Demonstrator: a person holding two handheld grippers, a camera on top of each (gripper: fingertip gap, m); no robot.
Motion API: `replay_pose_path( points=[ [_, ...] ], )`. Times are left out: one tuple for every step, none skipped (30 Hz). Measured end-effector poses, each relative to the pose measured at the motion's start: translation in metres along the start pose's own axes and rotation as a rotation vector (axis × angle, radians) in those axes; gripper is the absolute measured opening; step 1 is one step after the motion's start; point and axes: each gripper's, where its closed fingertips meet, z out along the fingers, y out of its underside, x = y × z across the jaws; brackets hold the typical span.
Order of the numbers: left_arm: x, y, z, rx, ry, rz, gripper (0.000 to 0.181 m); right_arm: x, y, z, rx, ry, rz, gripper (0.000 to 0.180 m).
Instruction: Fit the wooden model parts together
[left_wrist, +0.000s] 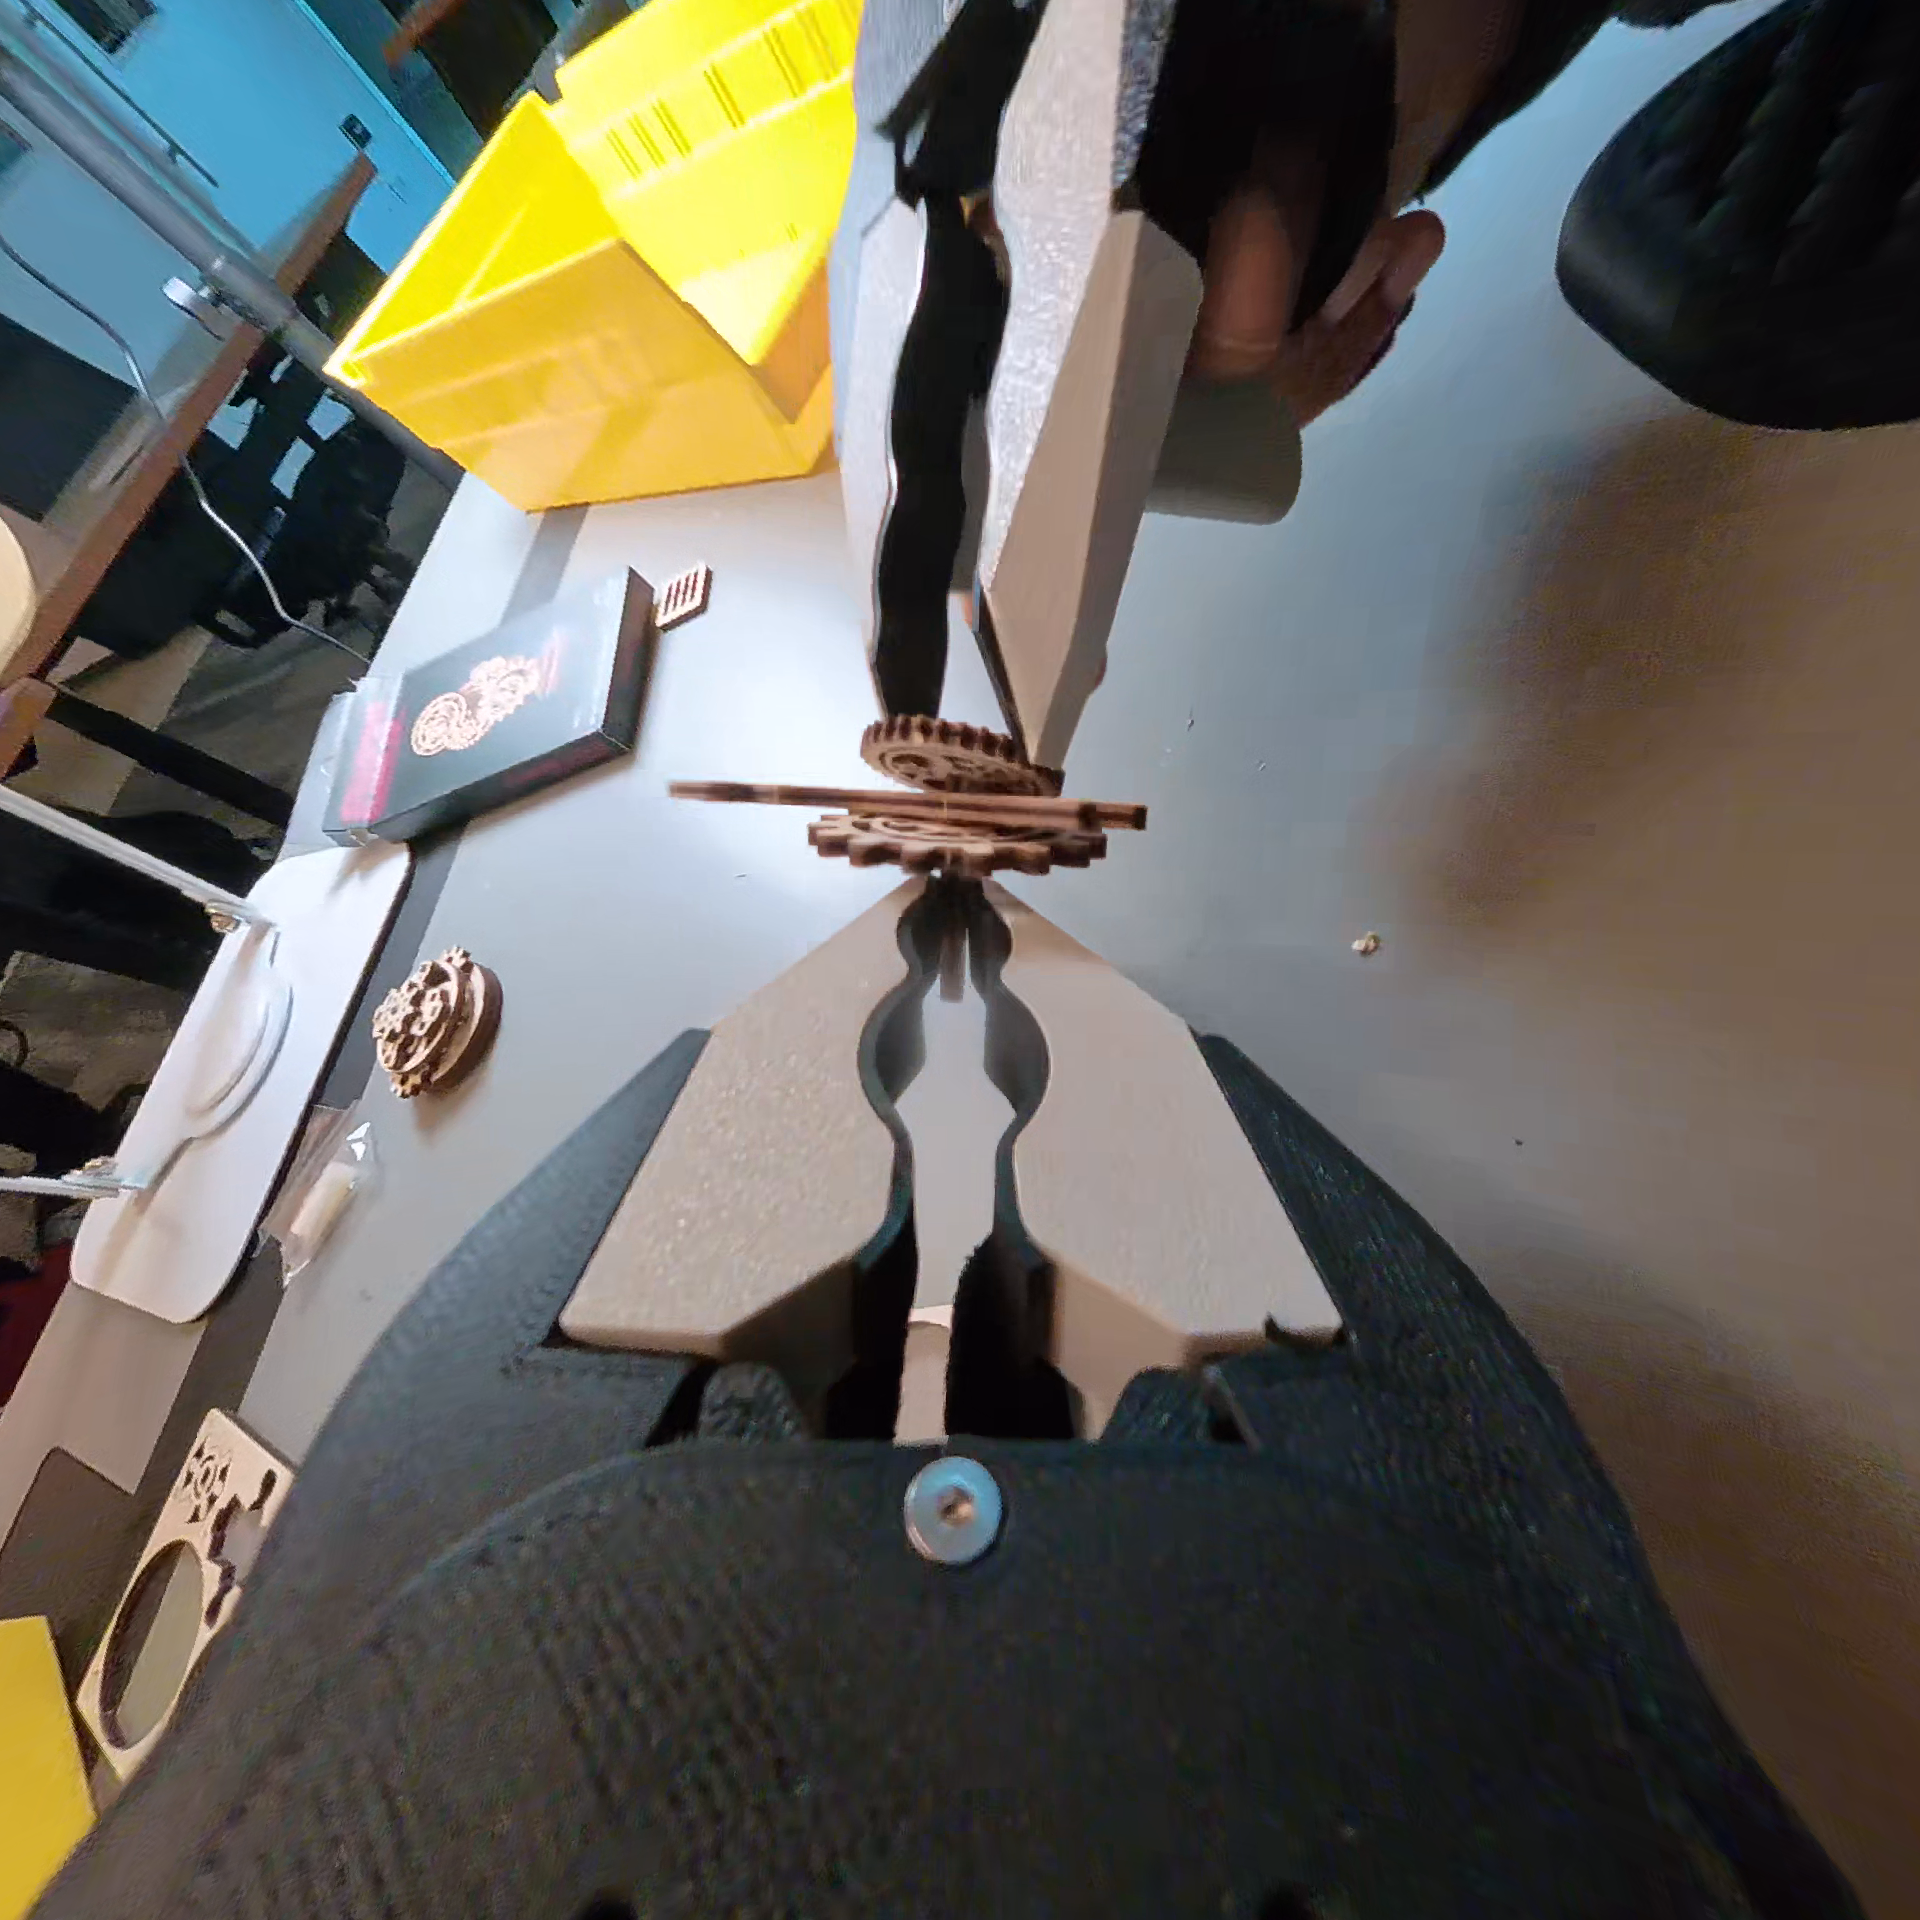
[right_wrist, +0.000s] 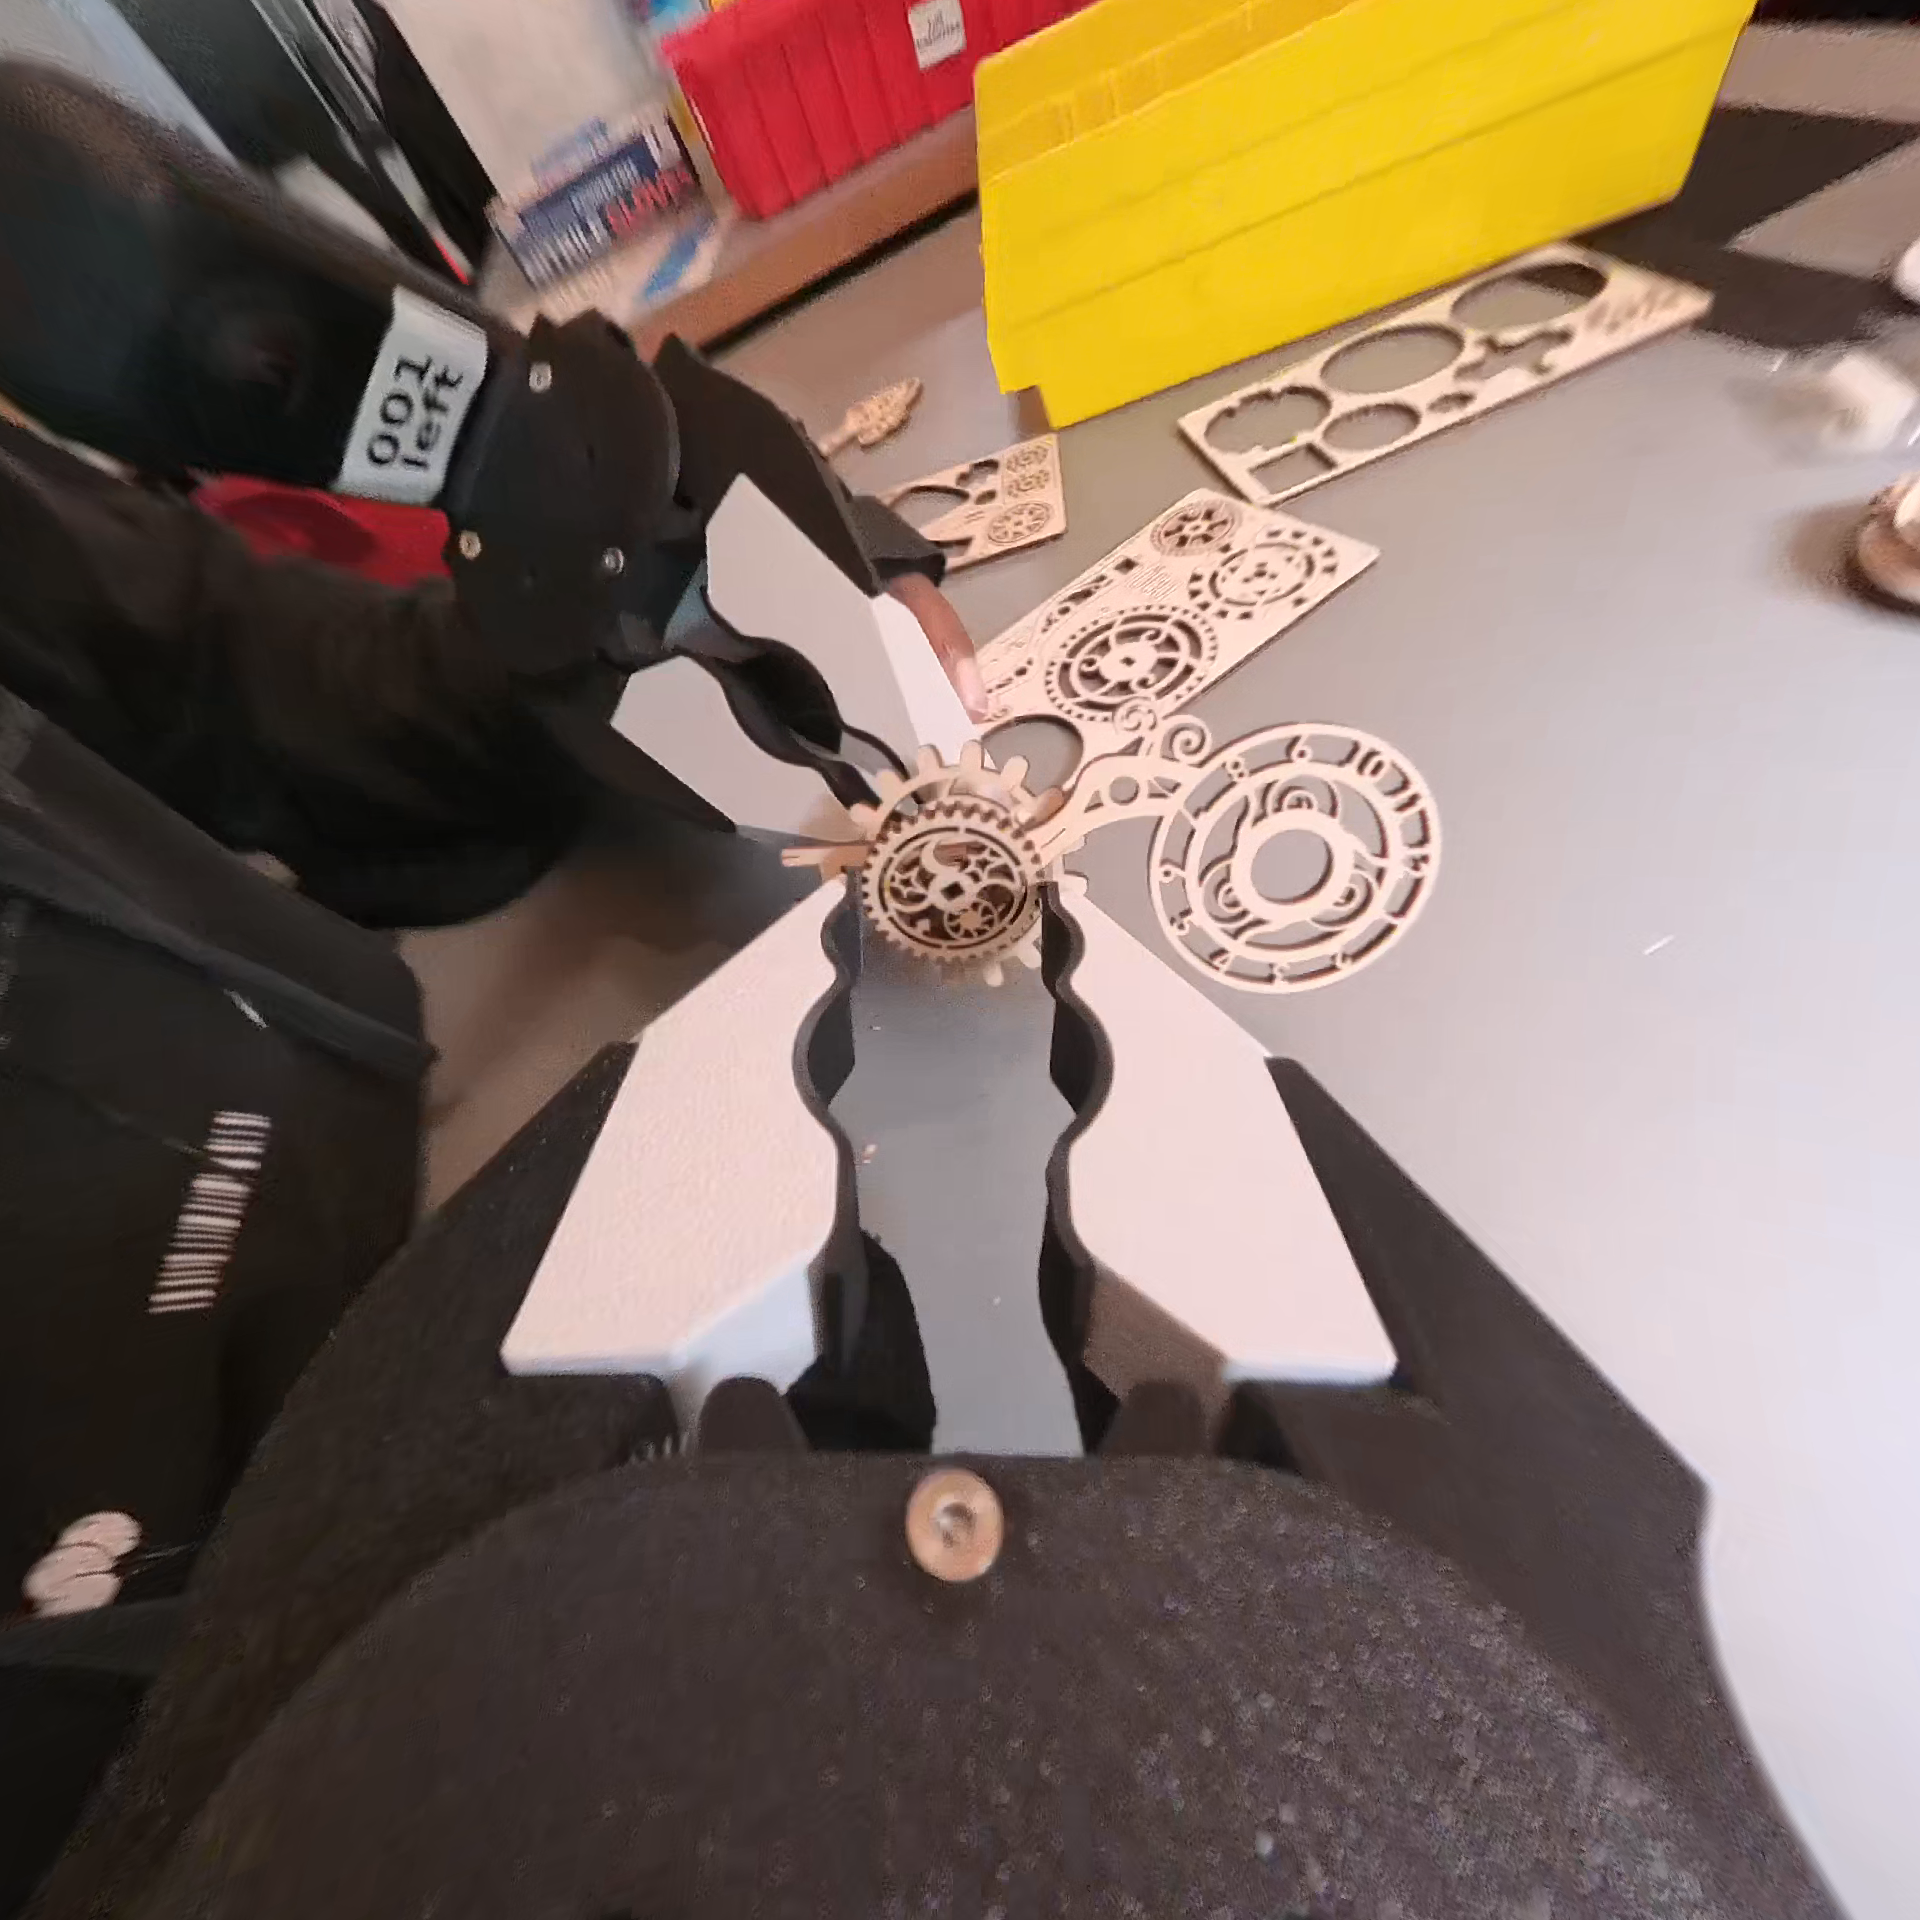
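Observation:
My left gripper (left_wrist: 948, 909) is shut on a short wooden axle (left_wrist: 948, 961) under a large wooden gear (left_wrist: 956, 844). A flat ornate wooden arm (left_wrist: 790, 795) lies across that gear and ends in a pierced ring (right_wrist: 1299, 862). My right gripper (right_wrist: 954, 894) is shut on a small wooden gear (right_wrist: 954, 883) at its rim, held against the arm over the large gear (right_wrist: 961, 774). In the left wrist view the right gripper (left_wrist: 971, 717) comes down from above. In the right wrist view the left gripper (right_wrist: 862, 774) reaches in from the left. The whole stack hangs above the grey table (right_wrist: 1558, 1039).
Yellow bins (left_wrist: 644, 312) (right_wrist: 1299, 177) stand at the back. Punched wooden sheets (right_wrist: 1455, 343) (right_wrist: 1174, 613) lie behind the stack. A black box (left_wrist: 520, 707), a finished gear cluster (left_wrist: 436, 1023) and a small slatted piece (left_wrist: 683, 595) lie to the left. A red bin (right_wrist: 831, 94) is farther back. The grippers are tip to tip, or close to it.

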Motion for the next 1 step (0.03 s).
replay_pose_path(
  points=[
    [0.0013,0.0001,0.0001,-0.006,0.005,0.009,0.001,0.0002,0.0023,-0.0004,0.022,-0.031,0.055,0.032]
  ],
)
